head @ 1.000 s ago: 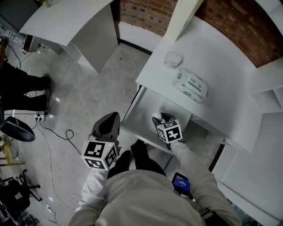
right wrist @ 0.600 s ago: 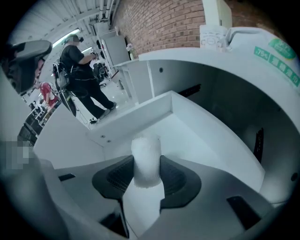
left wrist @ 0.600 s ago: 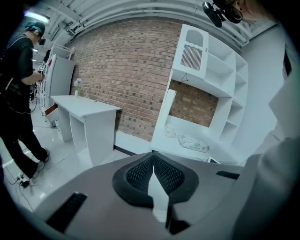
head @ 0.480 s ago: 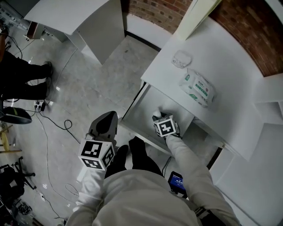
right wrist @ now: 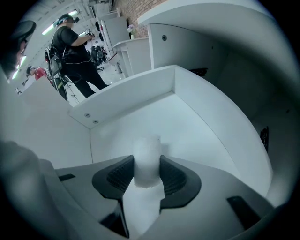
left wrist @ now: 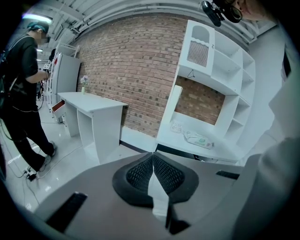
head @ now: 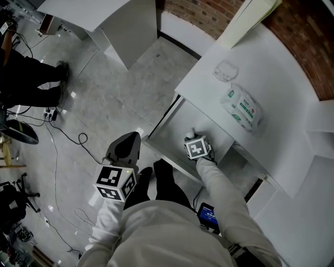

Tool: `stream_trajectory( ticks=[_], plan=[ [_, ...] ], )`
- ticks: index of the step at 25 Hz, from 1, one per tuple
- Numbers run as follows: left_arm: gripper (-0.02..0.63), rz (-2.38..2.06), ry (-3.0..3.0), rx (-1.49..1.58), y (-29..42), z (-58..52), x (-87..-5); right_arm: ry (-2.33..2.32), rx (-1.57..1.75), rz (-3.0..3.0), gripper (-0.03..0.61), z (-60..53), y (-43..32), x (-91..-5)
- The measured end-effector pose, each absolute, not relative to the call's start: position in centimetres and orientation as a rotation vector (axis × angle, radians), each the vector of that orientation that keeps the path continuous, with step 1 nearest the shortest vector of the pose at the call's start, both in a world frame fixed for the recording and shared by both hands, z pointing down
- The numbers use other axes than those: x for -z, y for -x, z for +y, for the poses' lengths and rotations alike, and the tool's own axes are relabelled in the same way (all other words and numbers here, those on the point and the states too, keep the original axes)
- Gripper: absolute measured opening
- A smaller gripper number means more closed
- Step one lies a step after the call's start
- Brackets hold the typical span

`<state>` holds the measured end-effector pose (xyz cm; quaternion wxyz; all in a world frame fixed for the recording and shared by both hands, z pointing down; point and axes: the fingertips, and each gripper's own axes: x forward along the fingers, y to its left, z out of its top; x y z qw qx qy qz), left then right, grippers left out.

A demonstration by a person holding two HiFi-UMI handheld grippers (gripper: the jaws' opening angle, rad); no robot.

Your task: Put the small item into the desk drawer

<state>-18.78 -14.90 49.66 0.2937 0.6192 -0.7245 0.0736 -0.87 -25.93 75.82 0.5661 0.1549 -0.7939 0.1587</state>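
Note:
The white desk has its drawer pulled out toward me. My right gripper reaches down inside it. In the right gripper view a small white cylinder-shaped item stands between the ribbed pads, which press on both its sides; the right gripper holds it over the drawer floor. My left gripper hangs over the floor left of the drawer. Its jaws are closed tip to tip with nothing in them.
On the desk top lie a green-and-white wipes pack and a small white case. A second white desk stands at the upper left. A person stands at the far left, with cables on the floor.
My head view has shifted, so the desk sits further right and up. My right gripper has gone slightly deeper into the drawer. My left gripper has stayed put.

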Motion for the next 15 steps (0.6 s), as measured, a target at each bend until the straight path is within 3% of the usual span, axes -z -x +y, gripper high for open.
stream_trajectory(
  ticks=[15],
  plan=[
    [0.02,-1.93,-1.608,-0.196,19.1,-14.2,-50.3,-0.321,-0.316,-1.798,0.193,-25.0,-0.2,-77.6]
  ],
)
